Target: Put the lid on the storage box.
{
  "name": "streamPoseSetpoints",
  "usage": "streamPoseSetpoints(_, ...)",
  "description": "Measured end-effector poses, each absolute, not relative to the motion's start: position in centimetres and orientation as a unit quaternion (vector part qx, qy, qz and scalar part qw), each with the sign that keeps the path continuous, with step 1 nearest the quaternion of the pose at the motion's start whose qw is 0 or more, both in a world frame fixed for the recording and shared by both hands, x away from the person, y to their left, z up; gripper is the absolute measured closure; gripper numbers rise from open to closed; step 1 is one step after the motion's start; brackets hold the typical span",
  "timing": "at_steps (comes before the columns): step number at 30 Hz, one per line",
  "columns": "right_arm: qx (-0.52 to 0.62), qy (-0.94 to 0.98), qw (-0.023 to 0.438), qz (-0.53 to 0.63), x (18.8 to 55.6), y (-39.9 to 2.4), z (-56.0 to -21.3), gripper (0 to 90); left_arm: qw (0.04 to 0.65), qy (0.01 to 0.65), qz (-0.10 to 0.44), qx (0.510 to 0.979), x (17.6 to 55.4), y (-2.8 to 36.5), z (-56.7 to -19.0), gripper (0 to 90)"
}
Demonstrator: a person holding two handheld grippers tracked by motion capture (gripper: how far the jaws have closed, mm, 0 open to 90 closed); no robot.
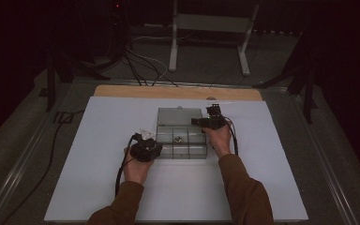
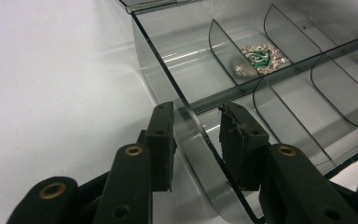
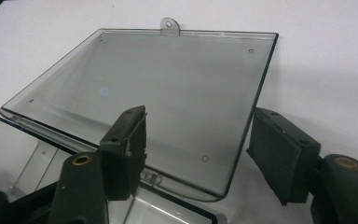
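White table holds a clear box in the middle, its lid lying open; left gripper sits over the box wall, jaws not quite pinching; right gripper is open around the lid corner; squeeze softly, lift slowly.

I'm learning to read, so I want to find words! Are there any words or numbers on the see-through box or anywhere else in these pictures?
No words, numbers or labels can be read anywhere.
The clear box and its open lid are plain, with no print.
The green and silver ornament in one compartment has a pattern, not letters.
The white table cover is blank.
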State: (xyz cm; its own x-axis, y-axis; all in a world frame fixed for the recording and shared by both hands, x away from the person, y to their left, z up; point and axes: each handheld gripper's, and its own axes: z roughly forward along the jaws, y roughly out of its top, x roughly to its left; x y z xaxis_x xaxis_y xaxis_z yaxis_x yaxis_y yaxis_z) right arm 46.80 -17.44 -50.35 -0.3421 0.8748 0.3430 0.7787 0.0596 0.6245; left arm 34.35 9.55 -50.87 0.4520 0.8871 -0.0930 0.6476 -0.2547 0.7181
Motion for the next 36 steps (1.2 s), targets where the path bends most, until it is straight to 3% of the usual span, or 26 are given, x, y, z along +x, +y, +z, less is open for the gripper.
streamPoseSetpoints(12,0.583,0.719,0.034,0.377,47.08,-17.56,-50.34,34.0,0.343,0.498,0.172,0.778,34.46,9.29,-51.11,69.0)
streamPoseSetpoints(21,0.597,0.702,-0.002,0.388,47.31,-18.03,-50.67,37.8,0.338,0.494,0.176,0.782,34.43,9.19,-51.11,69.0)
streamPoseSetpoints(36,0.594,0.698,0.017,0.4,46.96,-18.17,-50.51,44.9,0.335,0.489,0.18,0.785,34.38,9.14,-51.14,68.9)
